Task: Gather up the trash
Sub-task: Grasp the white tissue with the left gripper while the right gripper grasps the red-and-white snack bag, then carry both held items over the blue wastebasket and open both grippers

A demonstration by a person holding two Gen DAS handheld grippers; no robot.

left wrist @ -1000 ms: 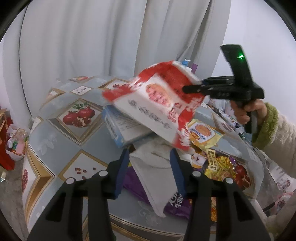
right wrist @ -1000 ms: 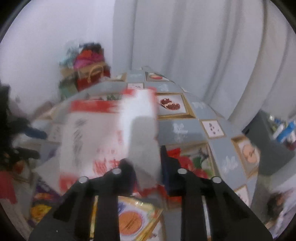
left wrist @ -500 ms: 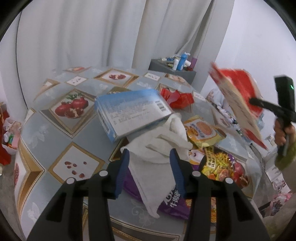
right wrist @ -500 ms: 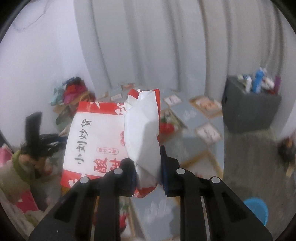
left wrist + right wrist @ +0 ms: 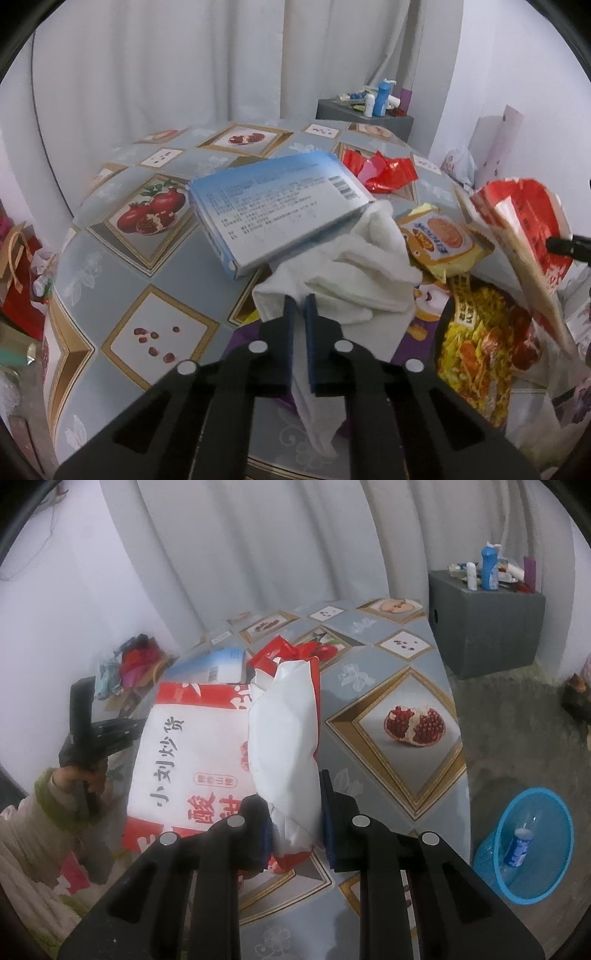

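My left gripper (image 5: 300,306) had been open over the white cloth (image 5: 354,273) a moment before, and then its jaws came together and pinched the near edge of that cloth. My right gripper (image 5: 293,812) had swung away from the middle of the table, out past its right side, carrying the big red and white bag (image 5: 207,760).

My right jaws were squeezed tight on the crumpled side of that bag. The bag hung in the air in front of me, and its other side showed at the right edge of my left camera. A blue basket (image 5: 532,849) stood on the floor, down to the right of the table (image 5: 406,657), with a small bottle (image 5: 519,845) in it.

The cloth lay on the pile of trash near my edge of the table. A flat blue box (image 5: 273,206) leaned on the cloth's far side. An orange snack packet (image 5: 443,240) lay just beside the cloth. A yellow and red packet (image 5: 480,339) lay closer to me. A crumpled red wrapper (image 5: 380,170) sat behind the box. My left hand (image 5: 79,775) held its gripper's handle.
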